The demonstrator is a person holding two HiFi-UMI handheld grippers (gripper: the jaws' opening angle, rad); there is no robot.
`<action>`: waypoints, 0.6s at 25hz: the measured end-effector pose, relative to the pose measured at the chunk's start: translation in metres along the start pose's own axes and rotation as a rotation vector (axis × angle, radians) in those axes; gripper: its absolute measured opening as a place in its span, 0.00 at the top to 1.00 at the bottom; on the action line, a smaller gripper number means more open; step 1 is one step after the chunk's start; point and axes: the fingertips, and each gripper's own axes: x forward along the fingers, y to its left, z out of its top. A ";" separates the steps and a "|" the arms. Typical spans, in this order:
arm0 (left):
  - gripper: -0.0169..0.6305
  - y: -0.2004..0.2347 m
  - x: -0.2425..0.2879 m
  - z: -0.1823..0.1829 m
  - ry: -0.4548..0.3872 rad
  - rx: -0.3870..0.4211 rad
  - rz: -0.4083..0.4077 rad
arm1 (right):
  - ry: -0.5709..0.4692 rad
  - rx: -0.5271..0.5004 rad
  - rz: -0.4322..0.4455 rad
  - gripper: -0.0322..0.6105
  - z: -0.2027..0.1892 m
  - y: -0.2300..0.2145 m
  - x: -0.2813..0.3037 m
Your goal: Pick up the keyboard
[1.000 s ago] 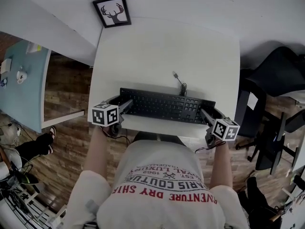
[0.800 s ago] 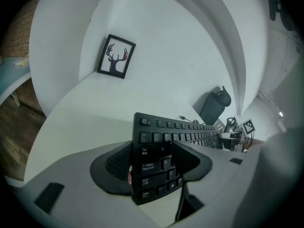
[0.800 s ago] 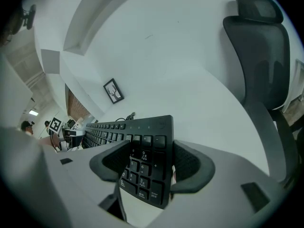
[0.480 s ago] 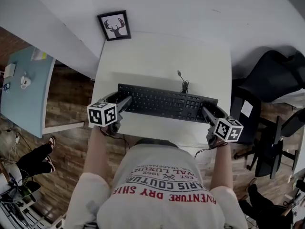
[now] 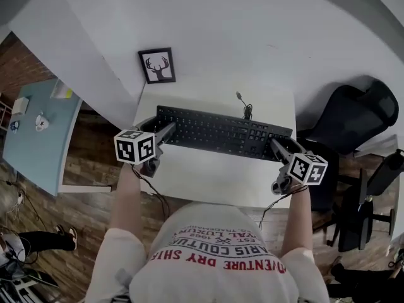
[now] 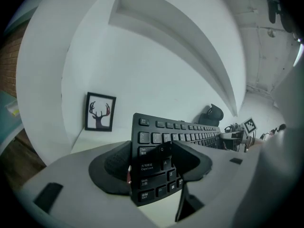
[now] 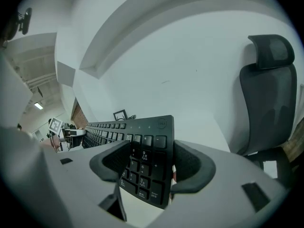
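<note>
The left gripper [image 6: 152,161] has its two jaws closed down on the left end of the keyboard [image 5: 224,133]. One jaw presses on the keys and the other is under the flat back. The right gripper [image 7: 148,167] does the same at the other end, where the number keys are. Both pairs of jaws are open only as wide as the keyboard is thin.

The keyboard stretches straight between the two grippers, over the far half of the white table [image 5: 214,177]. It looks lifted a little off the top. It is long, flat and black, with rows of small square keys that have white marks on them. A thin dark cable [image 5: 243,108] curls out from its back edge.

The jaw pads are dark and look rough and bumpy. The gripper bodies are smooth and grey. Each one carries a white cube with black squares.

A small deer picture [image 5: 157,65] in a black frame stands at the wall. A black chair [image 5: 346,115] is at the right.
</note>
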 end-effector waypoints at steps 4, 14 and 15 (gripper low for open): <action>0.56 0.011 -0.006 -0.027 -0.074 0.006 -0.024 | -0.056 -0.070 -0.006 0.52 -0.017 0.010 0.000; 0.56 -0.010 -0.036 0.043 -0.194 0.063 -0.009 | -0.153 -0.141 0.025 0.52 0.056 0.035 -0.020; 0.56 -0.012 -0.039 0.047 -0.203 0.067 -0.006 | -0.161 -0.147 0.030 0.52 0.061 0.037 -0.022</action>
